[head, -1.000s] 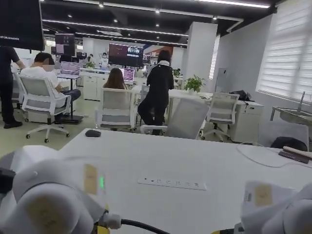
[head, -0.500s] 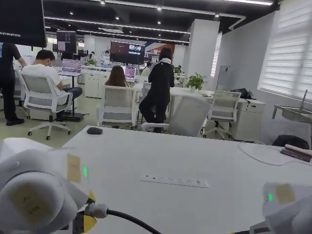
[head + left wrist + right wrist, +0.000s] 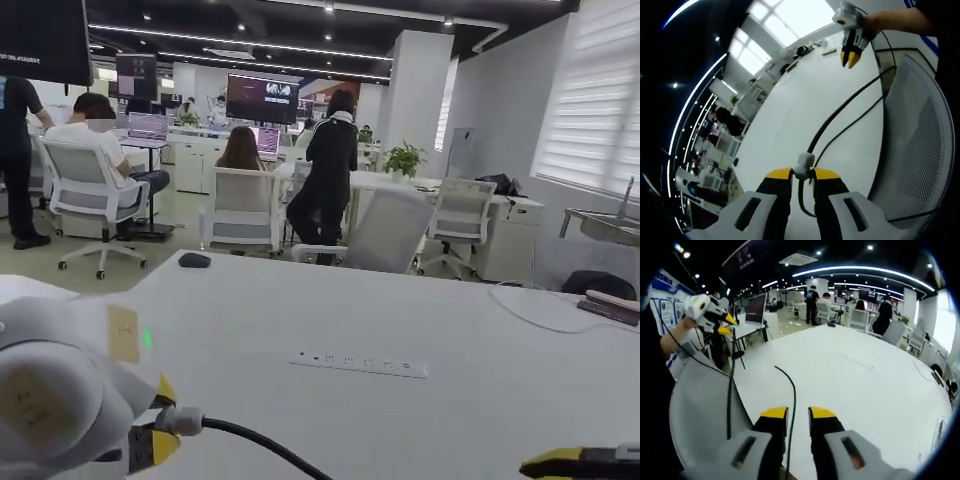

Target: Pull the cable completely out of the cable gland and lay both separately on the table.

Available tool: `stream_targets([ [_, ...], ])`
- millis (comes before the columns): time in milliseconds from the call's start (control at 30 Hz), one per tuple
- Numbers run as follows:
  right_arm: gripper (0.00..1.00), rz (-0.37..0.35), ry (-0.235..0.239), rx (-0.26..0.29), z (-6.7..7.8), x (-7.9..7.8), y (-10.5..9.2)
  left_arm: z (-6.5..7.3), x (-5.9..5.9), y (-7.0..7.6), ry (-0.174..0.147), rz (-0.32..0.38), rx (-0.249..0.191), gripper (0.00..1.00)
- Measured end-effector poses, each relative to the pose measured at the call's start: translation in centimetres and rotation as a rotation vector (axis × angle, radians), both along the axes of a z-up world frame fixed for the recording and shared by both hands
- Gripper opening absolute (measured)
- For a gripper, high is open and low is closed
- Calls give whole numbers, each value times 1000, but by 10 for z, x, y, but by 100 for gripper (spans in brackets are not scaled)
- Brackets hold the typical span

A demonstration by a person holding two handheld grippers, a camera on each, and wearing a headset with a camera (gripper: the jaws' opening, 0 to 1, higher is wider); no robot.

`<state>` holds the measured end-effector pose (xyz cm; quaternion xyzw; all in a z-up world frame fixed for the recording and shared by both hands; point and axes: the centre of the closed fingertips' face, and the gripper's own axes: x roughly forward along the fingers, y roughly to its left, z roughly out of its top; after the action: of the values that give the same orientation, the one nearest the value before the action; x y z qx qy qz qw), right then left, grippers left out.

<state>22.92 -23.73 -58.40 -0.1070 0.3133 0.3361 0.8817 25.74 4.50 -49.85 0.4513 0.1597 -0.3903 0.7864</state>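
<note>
In the head view my left gripper point(image 3: 160, 432) sits at the bottom left, shut on the white cable gland point(image 3: 180, 420). The black cable point(image 3: 255, 440) leaves the gland toward the right. The left gripper view shows the gland point(image 3: 804, 162) pinched between the yellow jaws of the left gripper point(image 3: 802, 175), with the cable point(image 3: 840, 112) running up toward my right gripper point(image 3: 850, 59). My right gripper point(image 3: 798, 414) is shut on the cable point(image 3: 791, 395), whose free end sticks out ahead above the table. The left gripper point(image 3: 727, 322) is far off at the upper left.
The white table point(image 3: 400, 320) carries a flush power strip point(image 3: 360, 364) and a dark mouse point(image 3: 194, 260) at its far edge. A grey mesh chair point(image 3: 920, 150) is close by the left gripper. Office chairs point(image 3: 385, 235) and several people are beyond the table.
The two grippers have drawn apart and sunk toward the bottom corners of the head view. More black cable shows beside the gland.
</note>
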Motion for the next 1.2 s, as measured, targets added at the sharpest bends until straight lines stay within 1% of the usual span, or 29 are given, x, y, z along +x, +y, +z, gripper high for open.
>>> stream_targets([
  [33, 16, -8, 57, -45, -26, -2, -7, 0, 0, 1, 0, 3, -2, 16],
  [67, 16, 15, 73, -82, -42, -4, -8, 1, -1, 1, 2, 5, -4, 16],
  [100, 15, 36, 123, -143, -68, -10, -13, 1, -2, 2, 2, 9, -5, 16],
  [133, 15, 63, 147, -180, -83, -14, -14, 1, -2, 2, 2, 11, -4, 16],
  [167, 15, 100, 197, -201, -104, -25, -12, 1, -3, 4, 3, 16, -1, 16],
  [200, 15, 128, 235, -196, -117, -33, -9, 1, -4, 4, 5, 19, 0, 16],
  [233, 14, 149, 298, -197, -134, -45, -8, 0, -5, 6, 8, 23, 2, 16],
  [267, 13, 158, 333, -204, -144, -52, -7, 0, -6, 7, 10, 27, 2, 16],
  [333, 15, 214, 379, -243, -162, -67, -6, -1, -8, 9, 15, 35, 7, 16],
  [400, 16, 263, 401, -267, -171, -77, -2, -1, -9, 10, 18, 43, 9, 16],
  [500, 16, 291, 393, -327, -180, -77, -3, -2, -11, 13, 23, 60, 10, 17],
  [533, 17, 290, 393, -338, -181, -77, -4, -2, -11, 14, 24, 64, 9, 16],
  [567, 17, 260, 387, -370, -186, -72, -8, -3, -12, 15, 27, 68, 8, 17],
  [600, 11, 262, 332, -388, -182, -61, -9, -3, -12, 15, 28, 71, 9, 17],
  [633, 10, 269, 338, -386, -184, -60, -8, -4, -13, 15, 29, 75, 10, 17],
  [667, 6, 267, 341, -392, -184, -58, -8, -5, -13, 16, 31, 78, 13, 17],
  [700, 5, 285, 307, -410, -183, -51, -8, -5, -14, 16, 32, 80, 13, 17],
  [733, 5, 265, 279, -442, -182, -43, -12, -5, -14, 16, 31, 84, 10, 17],
  [767, 4, 264, 269, -456, -181, -39, -12, -4, -14, 16, 31, 86, 8, 16],
  [800, 4, 257, 272, -450, -181, -35, -13, -4, -15, 17, 32, 89, 7, 16],
  [867, 4, 226, 254, -431, -176, -17, -14, -5, -15, 17, 32, 93, 11, 16],
  [900, 4, 210, 247, -432, -174, -5, -17, -5, -16, 16, 33, 94, 12, 16],
  [967, 3, 190, 221, -451, -170, 13, -22, -7, -17, 15, 38, 97, 19, 17],
  [1033, 3, 154, 167, -494, -164, 47, -34, -9, -18, 14, 44, 101, 25, 17],
  [1067, 3, 147, 161, -499, -163, 52, -36, -10, -18, 14, 49, 103, 30, 16],
  [1100, 3, 106, 152, -499, -161, 69, -42, -11, -19, 13, 50, 104, 34, 16],
  [1133, 3, 89, 148, -494, -159, 78, -45, -12, -19, 12, 50, 105, 37, 16],
  [1167, 3, 51, 129, -500, -155, 94, -52, -13, -21, 11, 56, 105, 42, 16],
  [1200, 3, 22, 117, -514, -153, 105, -59, -14, -22, 10, 59, 107, 45, 16],
])
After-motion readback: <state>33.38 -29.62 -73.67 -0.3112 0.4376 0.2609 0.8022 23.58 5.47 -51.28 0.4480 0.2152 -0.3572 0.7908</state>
